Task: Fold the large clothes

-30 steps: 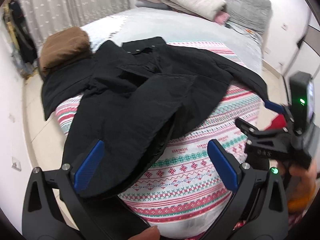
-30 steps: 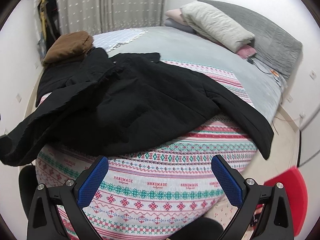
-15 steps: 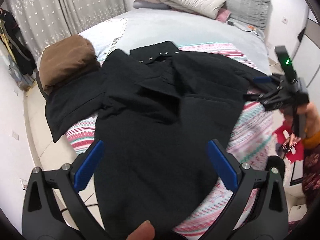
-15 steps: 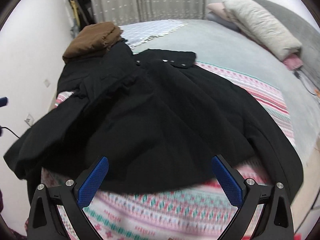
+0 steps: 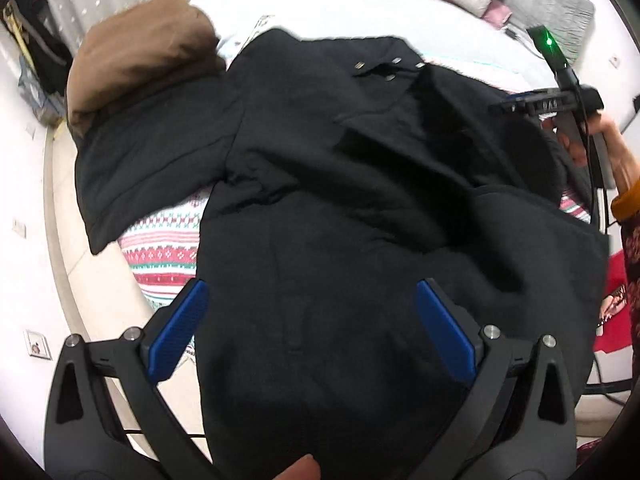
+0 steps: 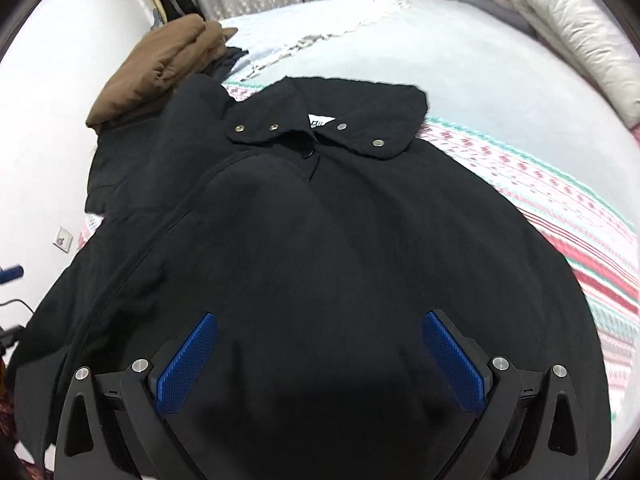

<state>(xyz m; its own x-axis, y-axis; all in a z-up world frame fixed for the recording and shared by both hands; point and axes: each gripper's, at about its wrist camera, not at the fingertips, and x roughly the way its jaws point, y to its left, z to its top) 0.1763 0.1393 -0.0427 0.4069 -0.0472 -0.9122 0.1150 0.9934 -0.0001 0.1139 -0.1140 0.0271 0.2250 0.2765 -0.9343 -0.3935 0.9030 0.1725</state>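
A large black coat (image 5: 340, 208) lies spread over the bed, collar with metal snaps (image 6: 328, 124) at the far end. Its hem hangs toward me and fills the space between both pairs of blue pads. My left gripper (image 5: 310, 332) is open above the coat's lower part. In the right wrist view my right gripper (image 6: 320, 360) is open too, close over the coat's body (image 6: 320, 260). The right gripper (image 5: 536, 104) also appears at the far right of the left wrist view, held by a hand. One sleeve (image 5: 136, 176) drapes off the bed's left side.
A folded brown garment (image 6: 160, 68) sits at the bed's far left corner. The striped patterned blanket (image 6: 580, 216) and grey sheet (image 6: 480, 64) cover the bed, with pillows (image 6: 568, 20) at the head. White floor (image 5: 60, 240) lies left of the bed; curtains hang behind.
Both grippers have moved in closer over the coat, which now fills both views. The coat has shifted and lies flatter, hem hanging over the near bed edge and covering the blanket.
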